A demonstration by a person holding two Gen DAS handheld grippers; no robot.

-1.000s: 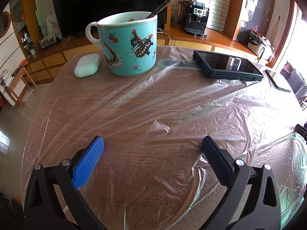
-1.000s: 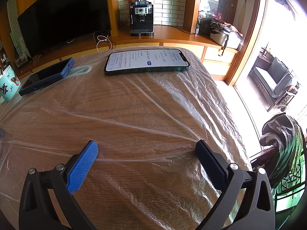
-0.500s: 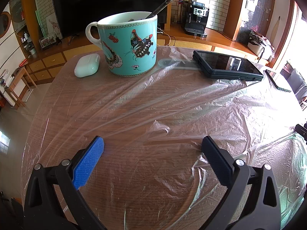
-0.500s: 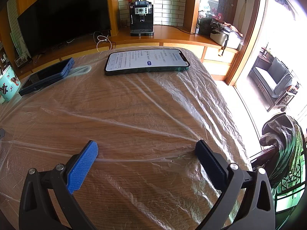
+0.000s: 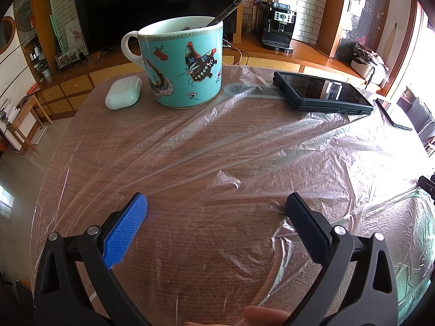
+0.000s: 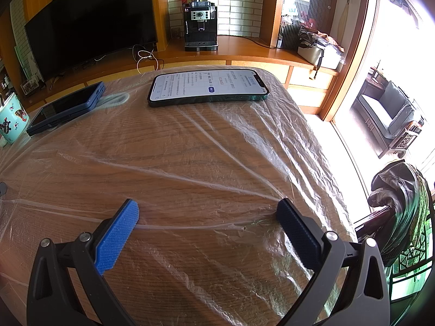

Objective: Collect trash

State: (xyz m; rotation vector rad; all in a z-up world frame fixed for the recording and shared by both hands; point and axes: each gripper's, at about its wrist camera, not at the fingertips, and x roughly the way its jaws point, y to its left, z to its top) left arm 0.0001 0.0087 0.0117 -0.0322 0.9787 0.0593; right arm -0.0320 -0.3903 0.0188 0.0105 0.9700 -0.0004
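A wooden table (image 5: 81,125) carries a clear plastic sheet (image 5: 244,146) spread flat over most of its top. Behind the sheet's far edge stands a butterfly mug (image 5: 180,65) with a spoon (image 5: 229,8). Right of the mug a dark phone (image 5: 323,91) lies on the sheet; left, an earbud case (image 5: 123,95). A lit smartphone (image 6: 208,87) also rests on the sheet. The left gripper (image 5: 217,206) and right gripper (image 6: 208,212) hover over the sheet, jaws wide apart, holding nothing.
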